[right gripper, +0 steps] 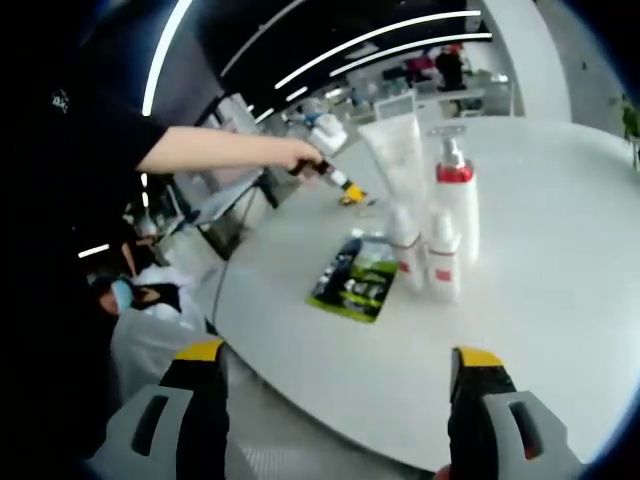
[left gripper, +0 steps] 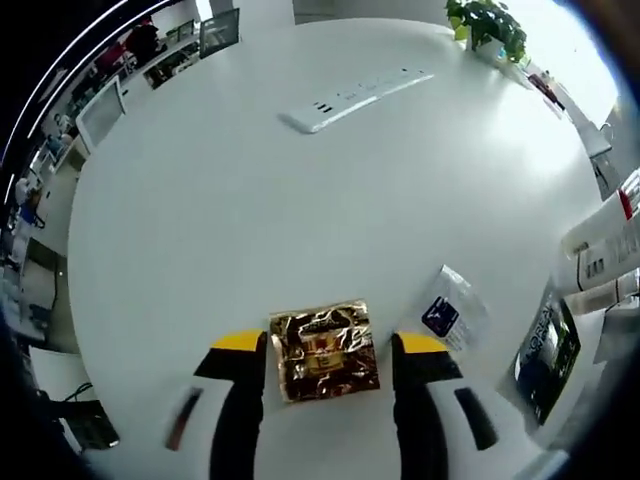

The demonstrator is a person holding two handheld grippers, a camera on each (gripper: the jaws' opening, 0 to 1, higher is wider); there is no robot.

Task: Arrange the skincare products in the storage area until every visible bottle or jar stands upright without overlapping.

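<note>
Straddling gold sachet [left gripper: 324,350], left gripper [left gripper: 331,347] wide apart at lower centre.
Thin, limp, slick foil lying flat on desk [left gripper: 250,200]; best pinched by an edge. Right gripper [right gripper: 338,366] likewise spread, holding nothing.

Gold-brown foil sachet [left gripper: 323,350], white table [left gripper: 250,200], black-green pack [right gripper: 355,278], red-collared white pump bottle [right gripper: 456,205].

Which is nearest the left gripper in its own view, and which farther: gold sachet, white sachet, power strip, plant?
1. Gold sachet, between the left gripper's open jaws.
2. White sachet, just right of them.
3. Power strip, mid-table.
4. Plant, far edge.
</note>
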